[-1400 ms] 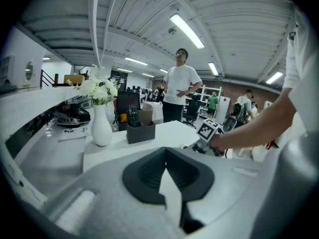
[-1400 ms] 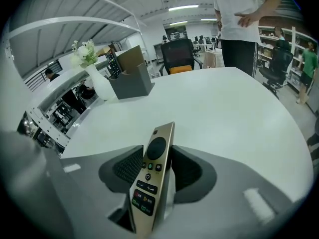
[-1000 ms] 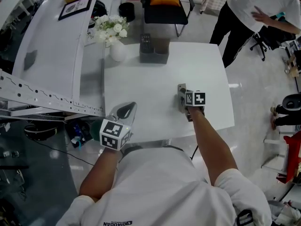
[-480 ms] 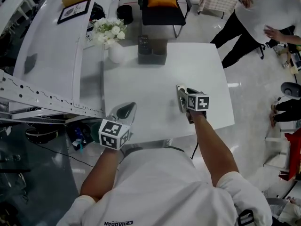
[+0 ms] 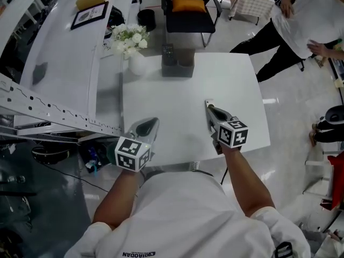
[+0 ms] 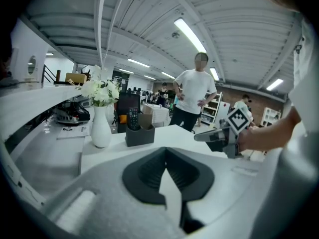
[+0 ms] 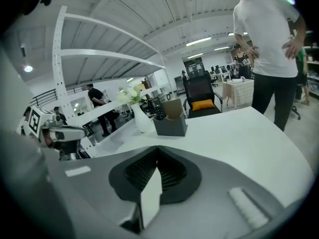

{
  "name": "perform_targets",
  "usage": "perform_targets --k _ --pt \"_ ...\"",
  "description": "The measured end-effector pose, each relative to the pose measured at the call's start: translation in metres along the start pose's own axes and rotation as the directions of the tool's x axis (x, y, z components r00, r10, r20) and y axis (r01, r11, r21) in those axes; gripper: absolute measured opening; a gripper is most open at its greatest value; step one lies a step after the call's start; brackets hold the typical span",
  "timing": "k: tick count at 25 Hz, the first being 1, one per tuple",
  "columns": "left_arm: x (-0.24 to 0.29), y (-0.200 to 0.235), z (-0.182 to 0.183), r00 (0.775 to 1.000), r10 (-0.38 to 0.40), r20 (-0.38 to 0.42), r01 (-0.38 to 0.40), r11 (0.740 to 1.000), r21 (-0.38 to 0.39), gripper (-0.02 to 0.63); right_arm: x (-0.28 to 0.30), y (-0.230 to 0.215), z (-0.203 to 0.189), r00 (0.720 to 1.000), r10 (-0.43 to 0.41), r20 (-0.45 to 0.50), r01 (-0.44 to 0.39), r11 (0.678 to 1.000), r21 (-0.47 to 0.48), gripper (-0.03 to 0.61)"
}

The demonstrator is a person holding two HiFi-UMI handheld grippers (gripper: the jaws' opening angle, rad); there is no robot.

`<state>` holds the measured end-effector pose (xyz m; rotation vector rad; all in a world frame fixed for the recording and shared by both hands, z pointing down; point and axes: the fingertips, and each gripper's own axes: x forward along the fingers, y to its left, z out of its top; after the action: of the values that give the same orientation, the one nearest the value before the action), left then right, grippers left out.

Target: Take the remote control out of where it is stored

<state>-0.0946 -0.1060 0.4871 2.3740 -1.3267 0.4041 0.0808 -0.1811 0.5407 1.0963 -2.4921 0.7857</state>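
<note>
A dark remote control point(image 5: 167, 52) stands upright in the left slot of a grey holder point(image 5: 178, 69) at the far edge of the white table point(image 5: 231, 90). The left gripper view shows the remote control point(image 6: 132, 119) in the holder point(image 6: 140, 136), and so does the right gripper view: remote control point(image 7: 159, 108), holder point(image 7: 170, 126). My left gripper point(image 5: 150, 120) is shut and empty at the table's near left corner. My right gripper point(image 5: 208, 104) is shut on nothing, low over the near right part of the table. Both are far from the holder.
A white vase of flowers point(image 5: 134, 62) stands just left of the holder. A black chair with an orange cushion point(image 5: 185, 4) is behind the table. A person in a white shirt point(image 5: 303, 20) stands at the far right. A long white counter point(image 5: 64, 63) runs along the left.
The right gripper's jaws have come together, and it has drawn back slightly toward me and to the right. The left gripper has stayed put. The person at the right has shifted.
</note>
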Motion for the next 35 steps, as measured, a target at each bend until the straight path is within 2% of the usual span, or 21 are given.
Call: perform_targets --k 4,10,28,35 --pt "-0.001 -0.002 0.009 1.0 -0.004 0.024 0.004 1.0 0.0 0.0 -0.015 0.042 0.014 0.995 0.086 0.059 -0.082 0.994 -0.068 0.005" --pt "-0.006 -0.002 0.013 1.0 -0.013 0.016 0.013 1.0 0.016 0.0 -0.026 0.072 0.027 0.99 0.105 0.091 -0.088 0.98 -0.18 0.005" --pt "-0.015 -0.007 0.016 0.999 -0.03 0.021 0.029 0.998 0.051 0.0 -0.024 0.075 0.025 0.991 0.113 0.076 -0.099 0.981 -0.169 0.005" --pt "-0.017 -0.003 0.02 0.999 -0.004 0.047 0.002 0.999 0.052 0.002 -0.021 0.077 0.021 0.991 0.116 0.061 -0.105 0.98 -0.17 0.005"
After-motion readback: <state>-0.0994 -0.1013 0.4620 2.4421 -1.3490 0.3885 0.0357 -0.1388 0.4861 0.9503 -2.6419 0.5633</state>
